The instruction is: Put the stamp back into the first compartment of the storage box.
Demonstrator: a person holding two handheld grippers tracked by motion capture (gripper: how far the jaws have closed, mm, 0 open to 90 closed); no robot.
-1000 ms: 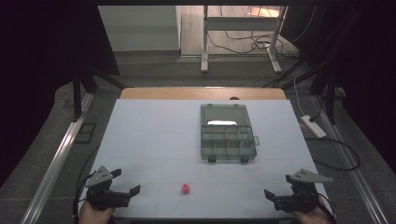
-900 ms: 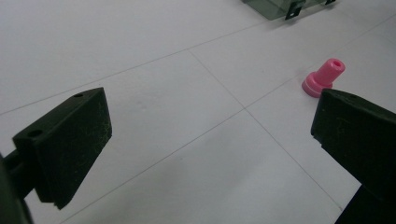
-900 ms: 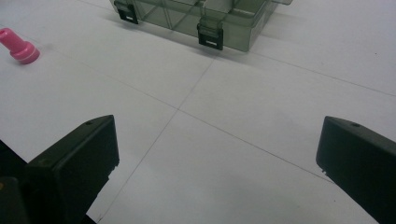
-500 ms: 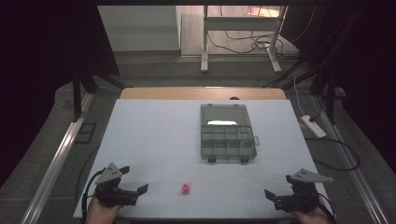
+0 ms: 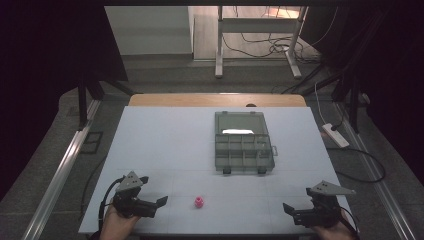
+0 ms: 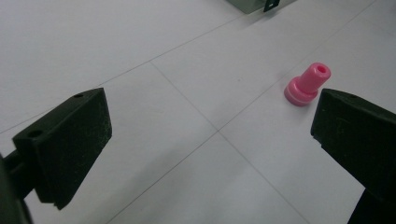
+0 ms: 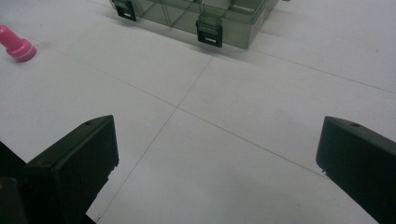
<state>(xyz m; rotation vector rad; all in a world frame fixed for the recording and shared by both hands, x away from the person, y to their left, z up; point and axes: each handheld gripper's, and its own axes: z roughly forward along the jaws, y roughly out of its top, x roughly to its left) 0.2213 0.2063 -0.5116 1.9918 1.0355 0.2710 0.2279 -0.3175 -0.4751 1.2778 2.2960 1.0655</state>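
Now we aim the left hand-held gripper (image 5: pixel 161 202), jaws apart, at the pink peg (image 5: pixel 199 202): centre it, then pinch its narrow neck. Right hand-held gripper (image 5: pixel 288 209) rests spread too.

Both grippers are showing black bodies, each topped by a grey three-cornered plate: the left gripper (image 5: pixel 159 202) at lower left of the high view, the right gripper (image 5: pixel 289 209) at lower right. Black cables are trailing from them. Their blocky, matte black jaws are carrying small screw holes.
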